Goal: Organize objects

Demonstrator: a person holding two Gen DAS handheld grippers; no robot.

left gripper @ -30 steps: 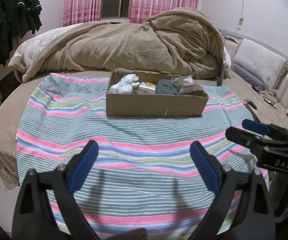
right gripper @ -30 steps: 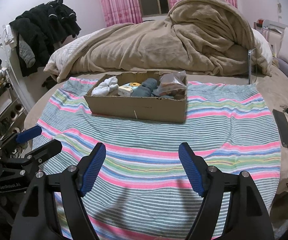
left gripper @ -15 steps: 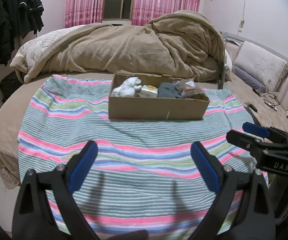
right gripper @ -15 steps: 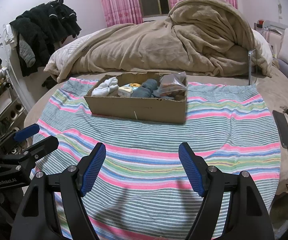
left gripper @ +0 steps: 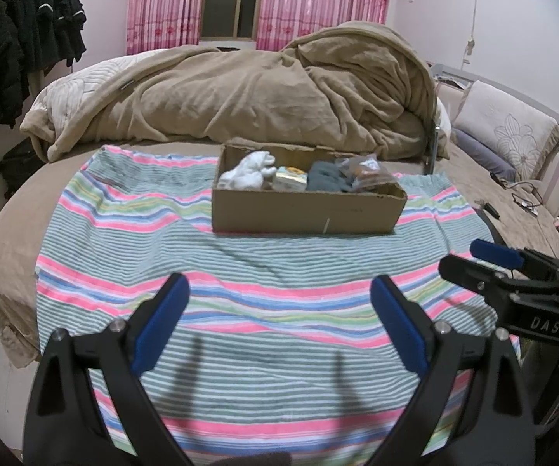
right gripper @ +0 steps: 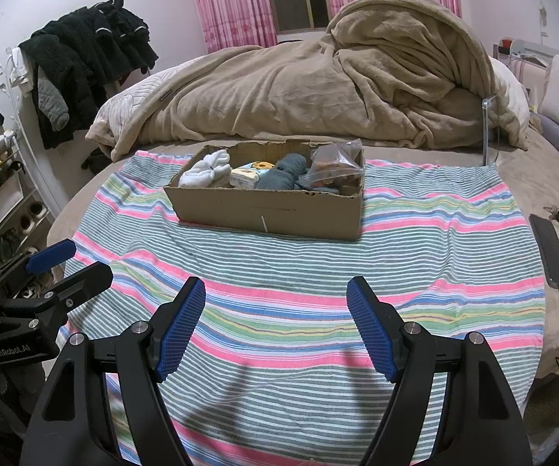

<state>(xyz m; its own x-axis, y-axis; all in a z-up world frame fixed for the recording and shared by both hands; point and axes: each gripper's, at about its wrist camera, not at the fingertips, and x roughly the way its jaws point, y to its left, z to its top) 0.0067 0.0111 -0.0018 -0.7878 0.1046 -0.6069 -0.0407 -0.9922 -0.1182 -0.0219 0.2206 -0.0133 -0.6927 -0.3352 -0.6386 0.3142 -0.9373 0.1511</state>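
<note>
Inside, cardboard box (right gripper: 268,209) — white socks (right gripper: 205,169), perhaps.

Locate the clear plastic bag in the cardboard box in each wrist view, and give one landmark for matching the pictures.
Left wrist view: the clear plastic bag sits right of centre, upper half, at the right end of the cardboard box.
Right wrist view: the bag is just right of centre, upper half, again at the box's right end.
Shared landmark: the white socks at the box's left end.

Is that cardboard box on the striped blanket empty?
No, the cardboard box holds white socks, a grey cloth and a clear bag.
</note>
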